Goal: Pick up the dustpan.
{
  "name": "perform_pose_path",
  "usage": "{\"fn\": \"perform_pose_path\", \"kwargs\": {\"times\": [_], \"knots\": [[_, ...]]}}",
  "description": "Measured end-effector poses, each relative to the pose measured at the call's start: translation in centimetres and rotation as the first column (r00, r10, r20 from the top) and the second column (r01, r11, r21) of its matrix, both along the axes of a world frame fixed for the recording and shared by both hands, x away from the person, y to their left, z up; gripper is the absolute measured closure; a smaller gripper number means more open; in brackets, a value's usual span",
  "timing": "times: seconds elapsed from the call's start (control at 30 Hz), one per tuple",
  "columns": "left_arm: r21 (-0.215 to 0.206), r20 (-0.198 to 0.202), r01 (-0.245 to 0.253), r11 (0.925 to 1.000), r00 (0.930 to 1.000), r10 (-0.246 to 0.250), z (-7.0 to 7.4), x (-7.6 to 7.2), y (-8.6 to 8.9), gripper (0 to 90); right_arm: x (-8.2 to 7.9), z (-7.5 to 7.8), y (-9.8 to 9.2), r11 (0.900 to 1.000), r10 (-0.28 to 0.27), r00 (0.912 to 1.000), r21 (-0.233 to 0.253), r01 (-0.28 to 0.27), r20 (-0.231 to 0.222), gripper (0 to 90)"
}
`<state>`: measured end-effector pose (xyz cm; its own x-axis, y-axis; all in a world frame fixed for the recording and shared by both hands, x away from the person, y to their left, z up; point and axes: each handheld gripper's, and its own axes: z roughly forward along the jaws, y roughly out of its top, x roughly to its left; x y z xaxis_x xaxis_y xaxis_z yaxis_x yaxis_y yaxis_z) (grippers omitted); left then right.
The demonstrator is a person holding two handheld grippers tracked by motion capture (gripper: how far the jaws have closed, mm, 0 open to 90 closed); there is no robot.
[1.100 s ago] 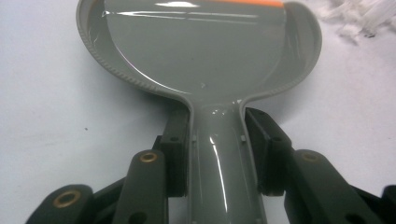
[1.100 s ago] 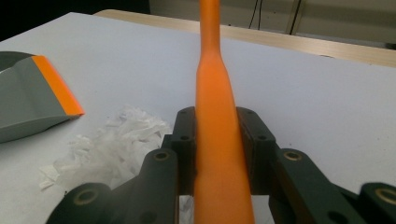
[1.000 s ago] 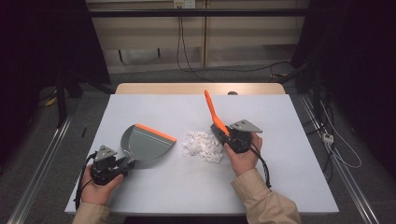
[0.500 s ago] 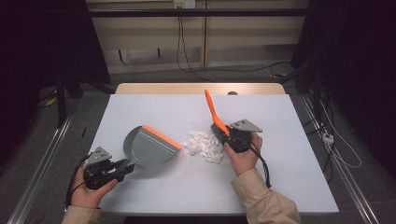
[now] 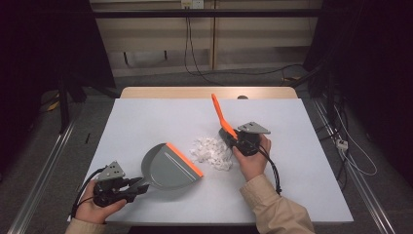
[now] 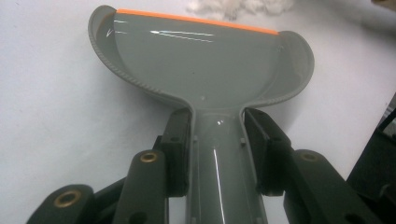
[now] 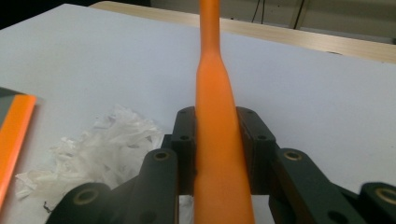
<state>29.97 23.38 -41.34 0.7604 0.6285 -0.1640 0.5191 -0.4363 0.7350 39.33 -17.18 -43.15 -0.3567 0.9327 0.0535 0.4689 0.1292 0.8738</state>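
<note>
Even overhead light on pale worktop | dark surroundings | glare streaks on dustpan | near jaws blurred | soft shadows

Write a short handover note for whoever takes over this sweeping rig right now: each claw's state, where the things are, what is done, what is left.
Left claw: shut on the grey dustpan's handle; dustpan lies flat on the white table, its orange lip facing the paper.
Right claw: shut on the orange brush handle, at the right of the pile.
Shredded white paper lies between brush and dustpan, just off the lip.
Done: both tools gripped and placed.
Left: sweep the paper into the empty pan.
</note>
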Motion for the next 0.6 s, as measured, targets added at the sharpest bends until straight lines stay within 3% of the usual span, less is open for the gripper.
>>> {"fn": "perform_pose_path", "kwargs": {"times": [0.2, 0.4, 0.6], "knots": [[0.006, -0.009, 0.020, 0.9998, 0.9998, -0.020, -0.3, 0.1, -0.2, 62.7, 0.1, 0.0, 0.0, 0.999, 0.032, 0.9992, -0.010, -0.032, -0.025, 71.1], [-0.003, -0.024, 0.052, 0.9986, 0.9984, -0.052, -0.6, 0.3, -0.6, 62.7, 0.2, 0.6, 0.0, 0.998, 0.037, 0.9976, -0.051, -0.040, -0.059, 70.2], [0.002, -0.029, 0.078, 0.9970, 0.9965, -0.078, -0.7, 0.5, -1.4, 62.6, 0.6, 1.9, 0.2, 0.995, 0.058, 0.9946, -0.080, -0.065, -0.086, 62.3]]}}
